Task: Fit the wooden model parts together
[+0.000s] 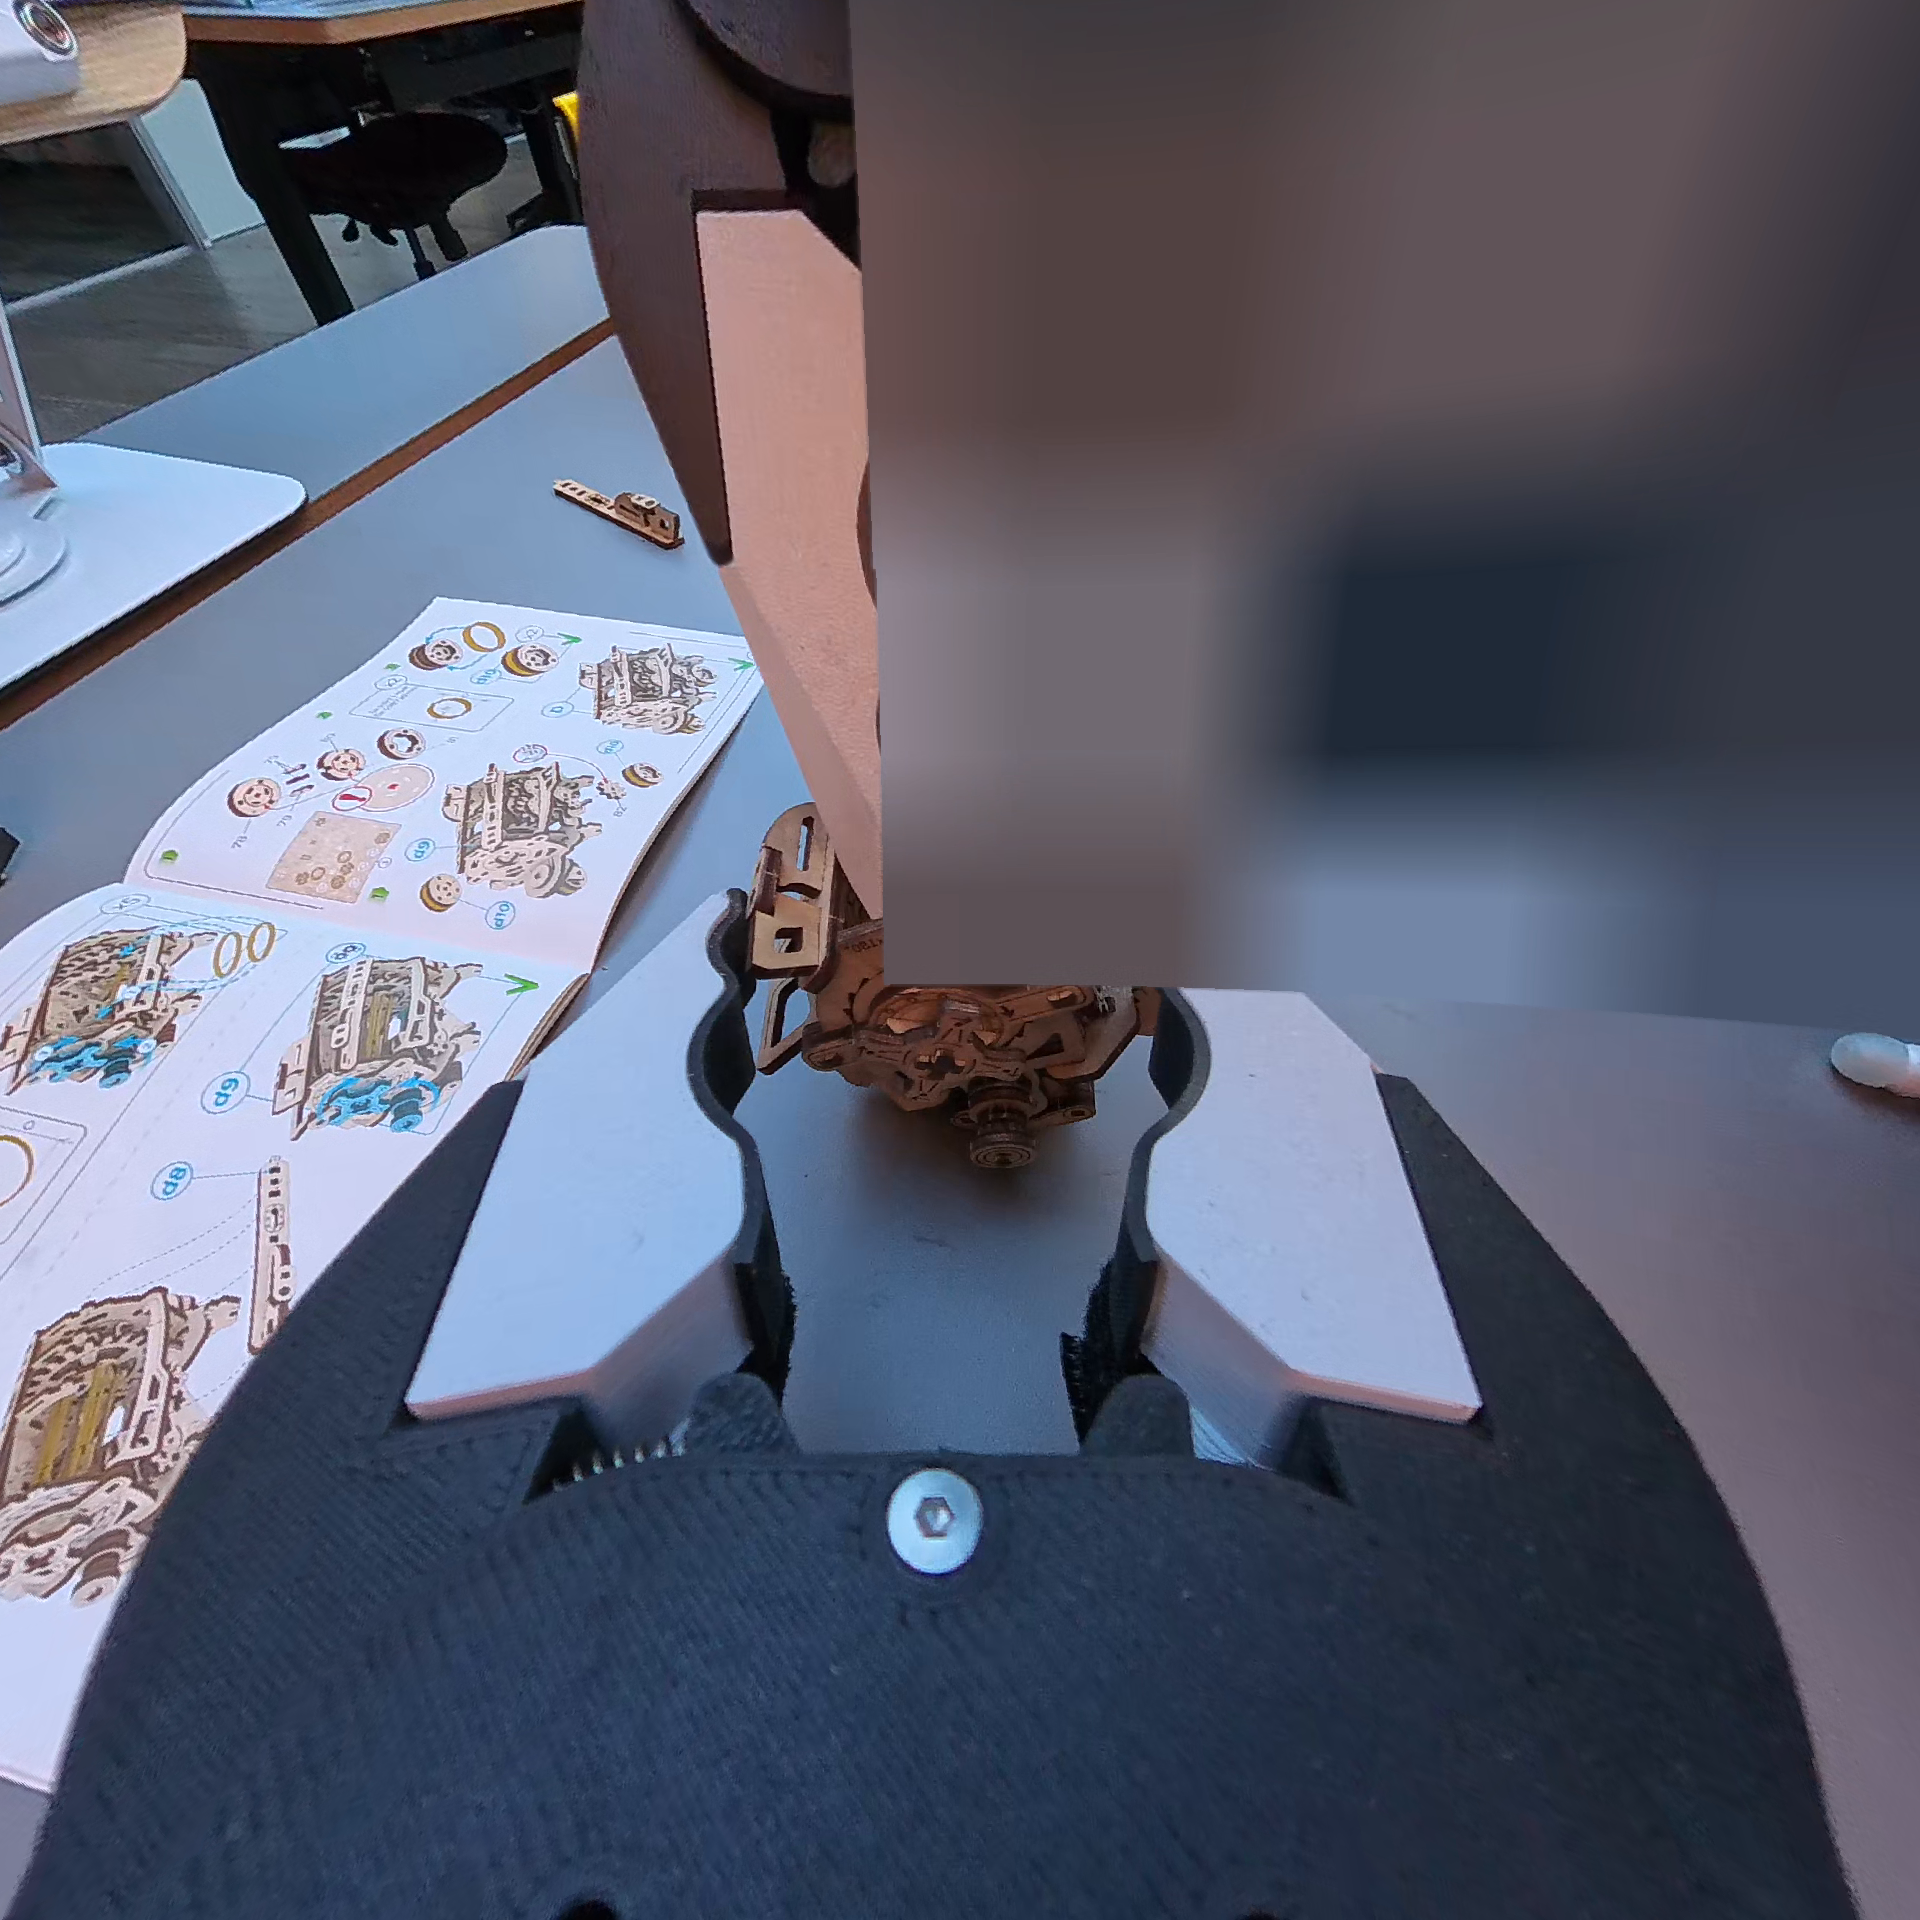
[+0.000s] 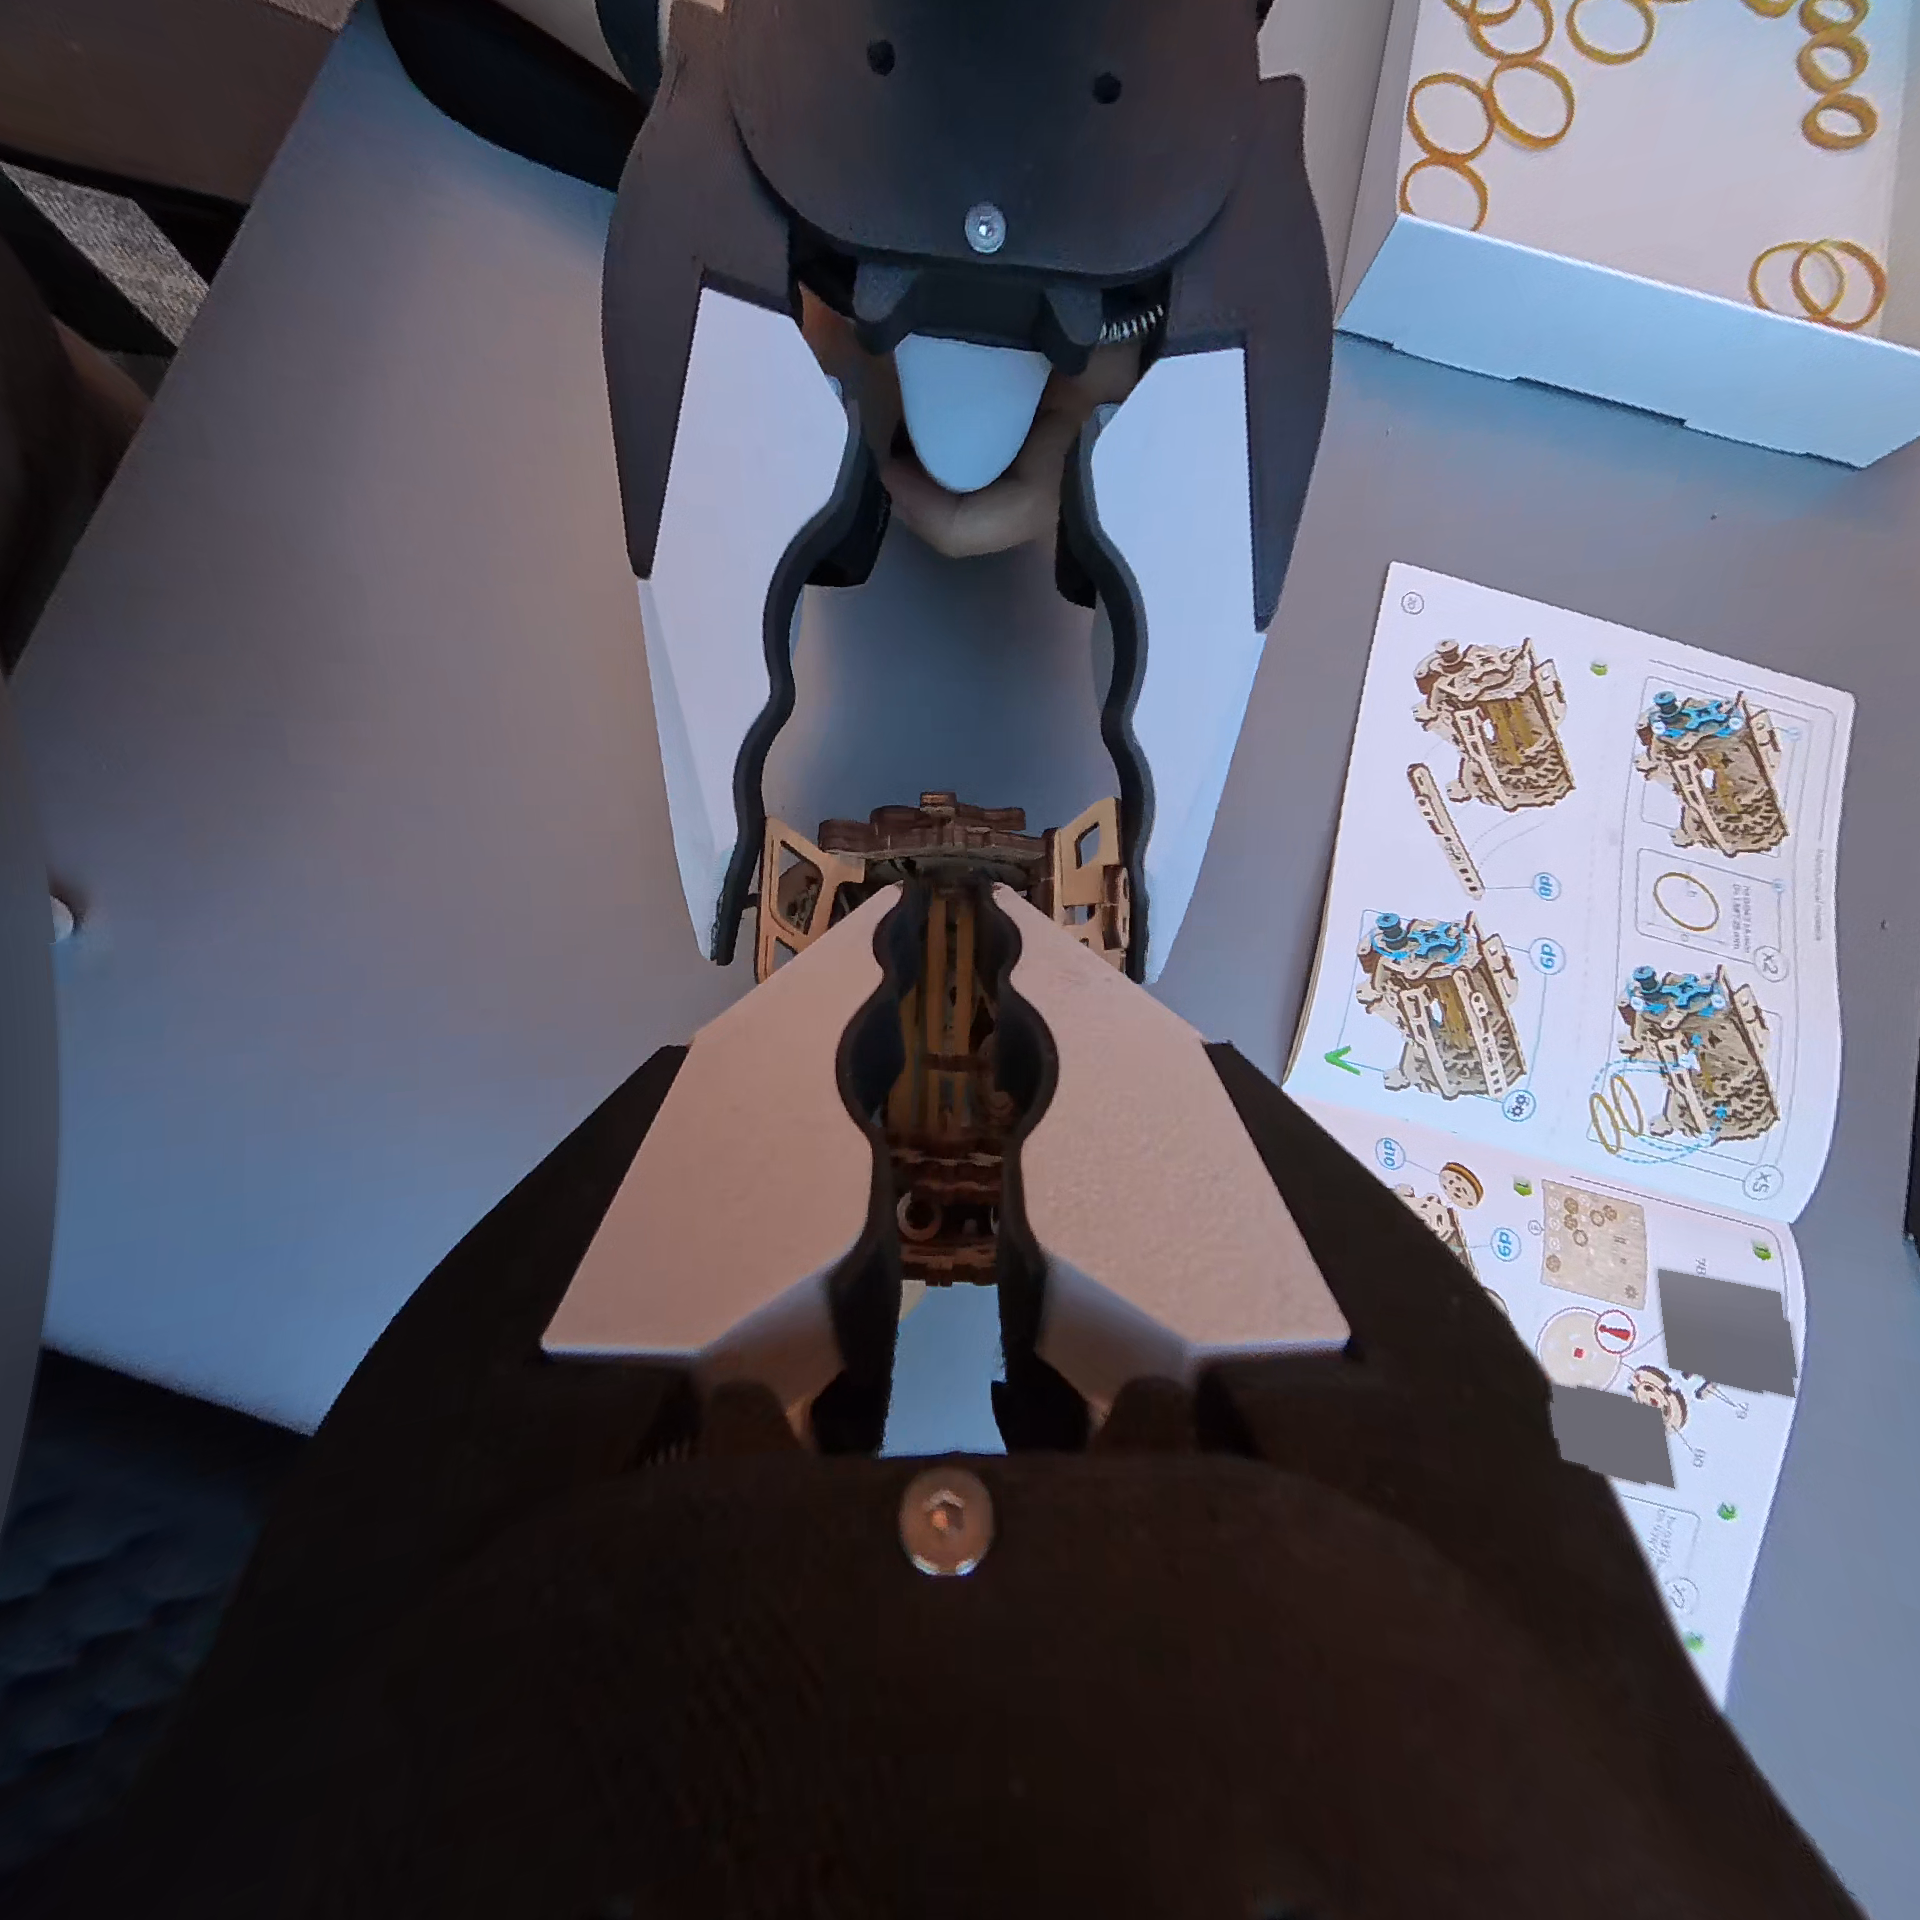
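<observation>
The wooden model (image 2: 940, 1049) runs lengthwise away from the right gripper (image 2: 945, 883), whose fingers pinch its top; the left gripper (image 2: 935, 894), half-spread, clasps its far sides.

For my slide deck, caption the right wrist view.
Both tools grip the brown laser-cut wooden model above the grey table, open instruction booklet alongside.

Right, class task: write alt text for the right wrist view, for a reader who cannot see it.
The right tool is shut on the wooden model, while the left tool opposite grips the model's far end. An open instruction booklet lies on the grey table to the right, near a white box scattered with rubber bands.
</observation>
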Tool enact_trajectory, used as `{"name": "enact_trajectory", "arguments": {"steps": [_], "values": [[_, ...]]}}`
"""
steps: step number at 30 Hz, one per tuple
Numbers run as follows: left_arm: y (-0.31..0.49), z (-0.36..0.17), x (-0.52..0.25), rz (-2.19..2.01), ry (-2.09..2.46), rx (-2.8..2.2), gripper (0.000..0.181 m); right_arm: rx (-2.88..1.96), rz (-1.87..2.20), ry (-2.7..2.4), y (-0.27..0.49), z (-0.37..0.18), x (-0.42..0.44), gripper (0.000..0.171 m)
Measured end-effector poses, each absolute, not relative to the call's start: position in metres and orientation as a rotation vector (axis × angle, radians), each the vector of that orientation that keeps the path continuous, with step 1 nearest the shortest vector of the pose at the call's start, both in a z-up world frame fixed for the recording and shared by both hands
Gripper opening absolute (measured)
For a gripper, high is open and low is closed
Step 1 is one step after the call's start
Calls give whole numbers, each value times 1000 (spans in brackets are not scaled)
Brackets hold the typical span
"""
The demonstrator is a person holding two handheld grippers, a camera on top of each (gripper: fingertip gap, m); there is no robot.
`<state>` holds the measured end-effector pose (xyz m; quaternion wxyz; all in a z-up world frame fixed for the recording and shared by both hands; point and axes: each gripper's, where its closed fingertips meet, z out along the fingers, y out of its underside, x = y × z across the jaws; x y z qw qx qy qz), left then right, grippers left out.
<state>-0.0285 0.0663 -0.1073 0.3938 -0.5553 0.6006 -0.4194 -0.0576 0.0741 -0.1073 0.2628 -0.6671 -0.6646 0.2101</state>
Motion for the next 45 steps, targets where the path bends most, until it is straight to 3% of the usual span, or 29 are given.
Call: {"name": "enact_trajectory", "arguments": {"steps": [45], "values": [[66,-109,-28,-1045,1534,-1403,76,-1955,477,-1818,75,-110,-52,0]]}}
